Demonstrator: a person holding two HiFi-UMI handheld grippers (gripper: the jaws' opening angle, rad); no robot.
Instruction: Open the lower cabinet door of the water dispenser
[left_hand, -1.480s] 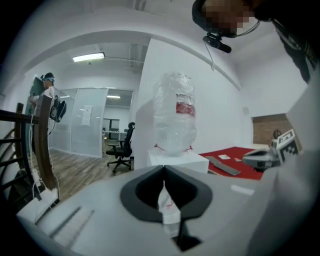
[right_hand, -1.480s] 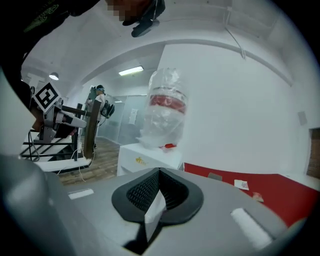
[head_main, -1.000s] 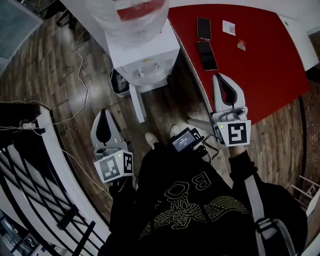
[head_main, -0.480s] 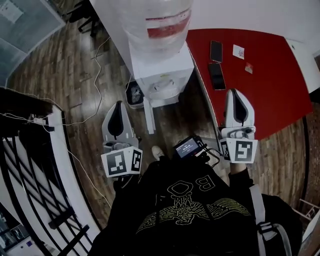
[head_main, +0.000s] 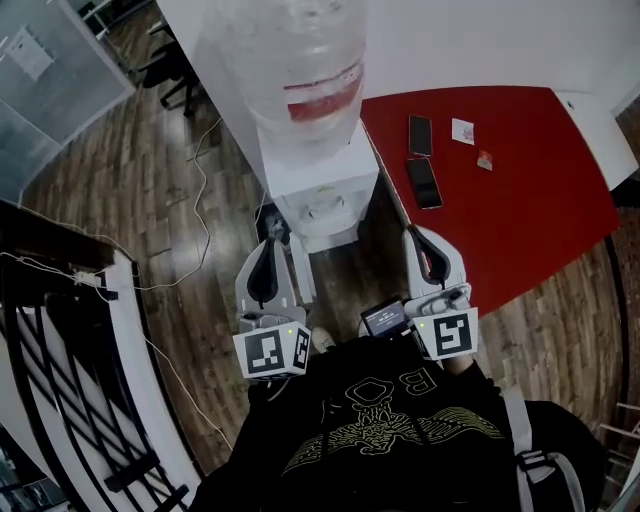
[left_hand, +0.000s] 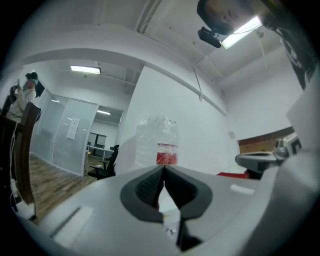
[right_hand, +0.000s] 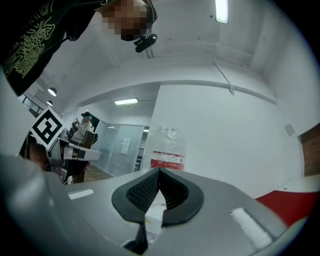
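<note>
The person faces a tall white water dispenser (head_main: 318, 185) standing on a dark wooden plank floor (head_main: 140, 190), with a clear plastic bottle with a red label (head_main: 305, 60) upturned on its top. In the steep head view the dispenser's lower front is mostly hidden beneath its own top. What looks like the white lower cabinet door (head_main: 300, 272), seen edge-on as a narrow panel, juts out from that front toward the person, though the view does not make this certain. The left tongs (head_main: 268, 245) hang level just to the left of this panel, and contact cannot be judged. In the left gripper view their dark ribbed pads meet at the tips with nothing between them. The right tongs (head_main: 420, 233) show to the right of the dispenser, over the near edge of a red table (head_main: 530, 210). They are likewise pressed together and empty, pointing toward the bottle and a white wall in their own view. On the table lie two dark flat phones (head_main: 421, 134), one behind the other, and a small white card (head_main: 462, 131) just beside the farther one. A small black device with a lit screen (head_main: 383, 318) sits at the person's chest between the two tongs, above a black top with a yellow pattern (head_main: 380, 430). A thin white cable (head_main: 203, 190) trails across the floor to the left of the dispenser.
</note>
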